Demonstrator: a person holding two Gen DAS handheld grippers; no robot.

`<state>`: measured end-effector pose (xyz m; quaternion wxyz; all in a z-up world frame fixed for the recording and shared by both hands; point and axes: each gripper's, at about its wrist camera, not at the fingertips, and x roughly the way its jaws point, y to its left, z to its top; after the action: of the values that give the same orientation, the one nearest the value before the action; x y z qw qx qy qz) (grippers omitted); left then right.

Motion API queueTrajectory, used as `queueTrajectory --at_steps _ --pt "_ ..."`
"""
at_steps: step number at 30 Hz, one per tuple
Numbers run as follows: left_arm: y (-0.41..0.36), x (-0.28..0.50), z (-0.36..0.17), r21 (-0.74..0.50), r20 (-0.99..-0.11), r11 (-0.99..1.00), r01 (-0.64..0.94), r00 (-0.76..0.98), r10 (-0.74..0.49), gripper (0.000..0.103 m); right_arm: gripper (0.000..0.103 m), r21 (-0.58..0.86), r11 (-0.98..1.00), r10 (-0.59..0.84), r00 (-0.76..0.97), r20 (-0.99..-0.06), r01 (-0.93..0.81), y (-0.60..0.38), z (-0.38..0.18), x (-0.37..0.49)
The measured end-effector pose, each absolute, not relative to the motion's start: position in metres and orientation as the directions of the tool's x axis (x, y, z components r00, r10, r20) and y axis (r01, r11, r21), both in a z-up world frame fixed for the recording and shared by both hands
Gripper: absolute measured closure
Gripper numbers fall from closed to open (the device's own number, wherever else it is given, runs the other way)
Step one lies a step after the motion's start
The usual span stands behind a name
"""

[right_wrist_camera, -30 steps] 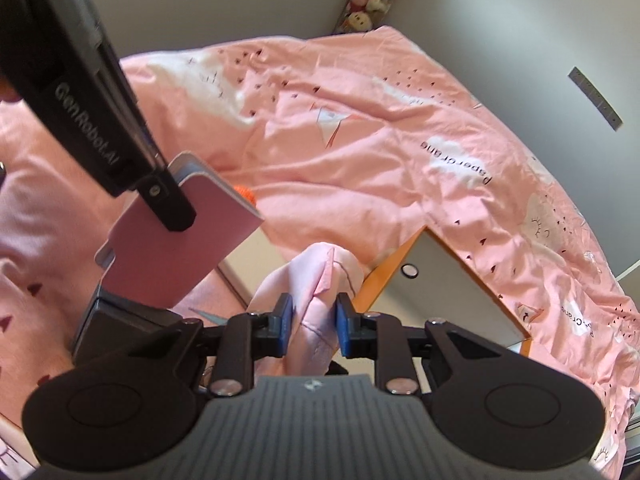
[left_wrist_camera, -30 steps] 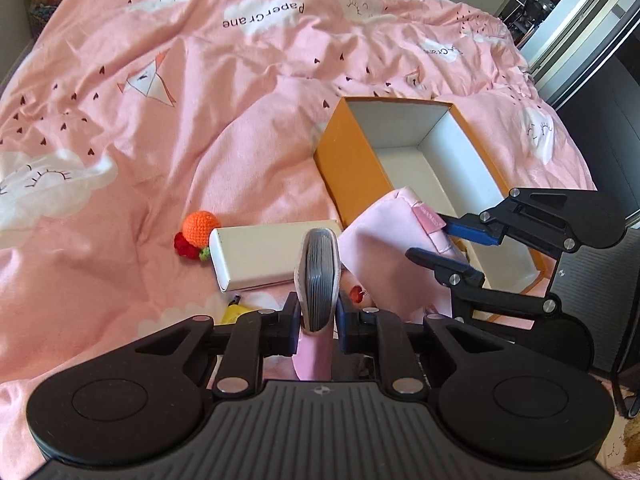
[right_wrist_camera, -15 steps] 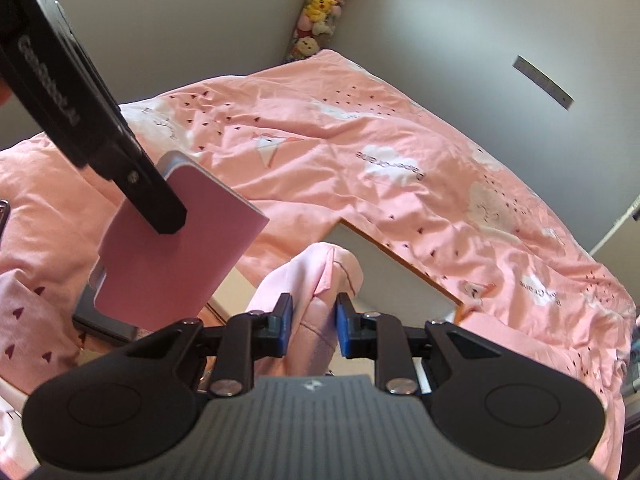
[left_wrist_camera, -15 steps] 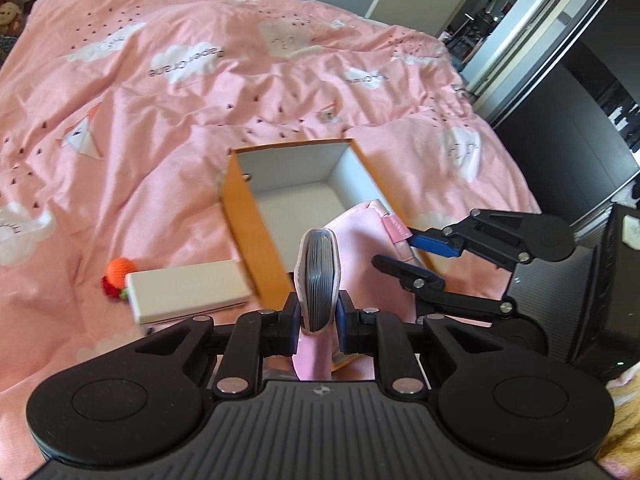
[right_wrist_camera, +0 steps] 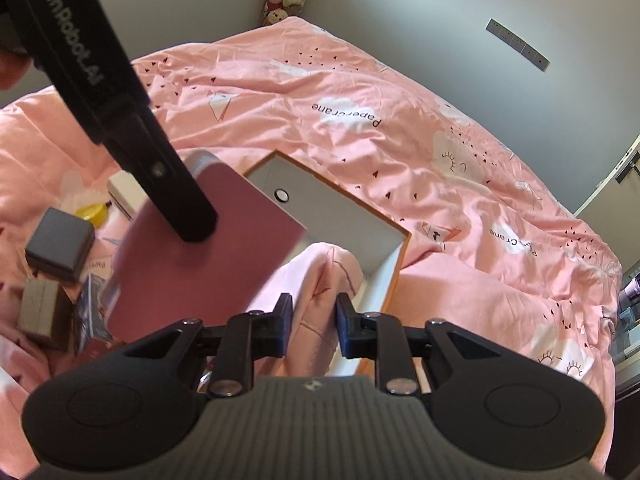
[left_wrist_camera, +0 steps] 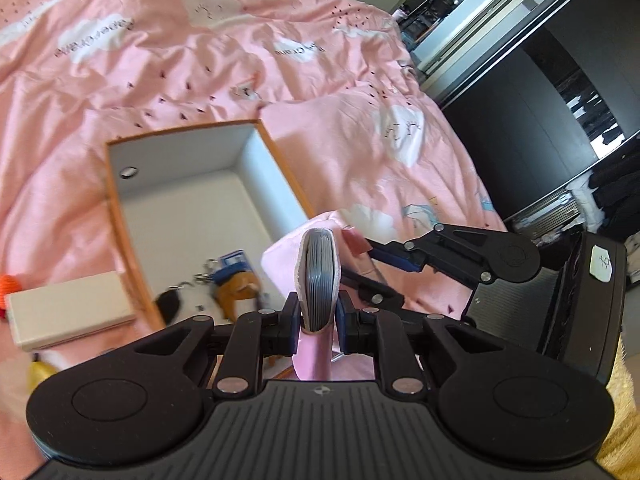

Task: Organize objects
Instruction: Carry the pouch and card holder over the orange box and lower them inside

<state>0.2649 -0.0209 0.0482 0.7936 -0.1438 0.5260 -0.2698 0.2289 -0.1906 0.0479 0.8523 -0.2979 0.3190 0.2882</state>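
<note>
1. My left gripper is clamped on the pink-covered book with grey page edges, seen edge-on in the left wrist view and standing upright between the jaws, which are drawn in tight against its covers.
2. In the right wrist view the same book shows its flat pink cover, with one black finger of the left gripper lying across it.
3. My right gripper pinches a fold of the soft pink cloth; the jaws are nearly together, with the fabric bunched between the blue pads.
4. Both held things hang over the near end of the orange-sided cardboard box with a white interior, which sits on the pink cloud-print duvet.
5. Small items lie on the box floor, too blurred to name.
6. A long white rectangular box rests just outside the orange wall.
7. Compared with half a second ago, the box fills more of the left view and its floor contents have come into sight; both grips are unchanged.
</note>
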Motion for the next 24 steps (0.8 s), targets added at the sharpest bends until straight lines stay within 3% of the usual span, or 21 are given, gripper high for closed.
queueTrajectory --at_steps 6,15,24 --pt "-0.043 0.276 0.007 -0.514 -0.772 0.832 0.206 0.311 -0.554 0.084 0.079 -0.329 0.662 0.252 0.613 -0.749 -0.673 -0.209 0.024 0.245" --pt "-0.054 0.282 -0.049 -0.578 -0.759 0.814 0.056 0.331 -0.561 0.084 0.079 -0.366 0.685 0.223 0.66 -0.717 -0.63 -0.219 0.001 0.261" --pt "-0.06 0.276 -0.077 -0.509 -0.813 0.861 -0.018 0.341 -0.473 0.084 0.079 -0.316 0.673 0.223 0.591 -0.776 -0.669 -0.209 -0.031 0.267"
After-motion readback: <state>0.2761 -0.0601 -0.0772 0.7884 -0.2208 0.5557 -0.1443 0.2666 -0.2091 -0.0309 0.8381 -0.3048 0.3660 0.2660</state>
